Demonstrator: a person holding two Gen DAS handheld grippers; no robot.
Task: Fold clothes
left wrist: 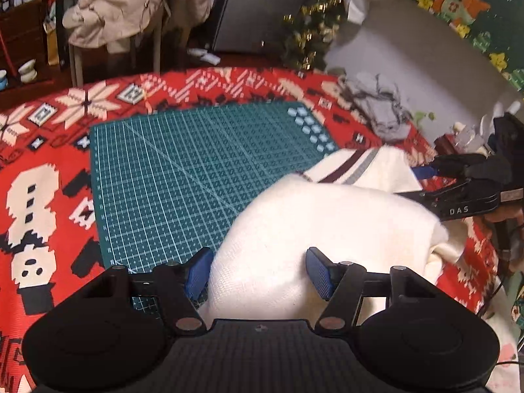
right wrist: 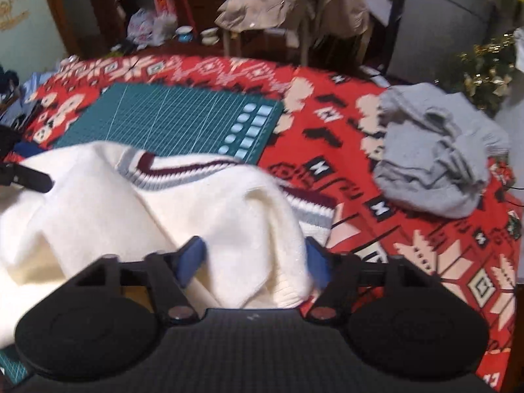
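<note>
A cream knitted sweater [left wrist: 327, 216] with maroon and grey stripes at its collar lies rumpled on the table, partly over a green cutting mat [left wrist: 183, 170]. My left gripper [left wrist: 258, 271] points down at its near left part. The jaws stand apart, a bulge of the knit sits between the blue pads, and their faces still show. My right gripper [right wrist: 253, 262] is over the sweater [right wrist: 114, 203] near its striped hem, also apart with cloth between the pads. In the left wrist view the right gripper [left wrist: 416, 183] reaches in over the sweater's right side.
A red patterned cloth [right wrist: 327, 124] covers the table. A crumpled grey garment [right wrist: 435, 163] lies at the right. Behind the table are a chair draped with a beige coat [right wrist: 294, 0] and a small tinselled tree [right wrist: 491, 68]. The cutting mat [right wrist: 170, 121] is partly bare.
</note>
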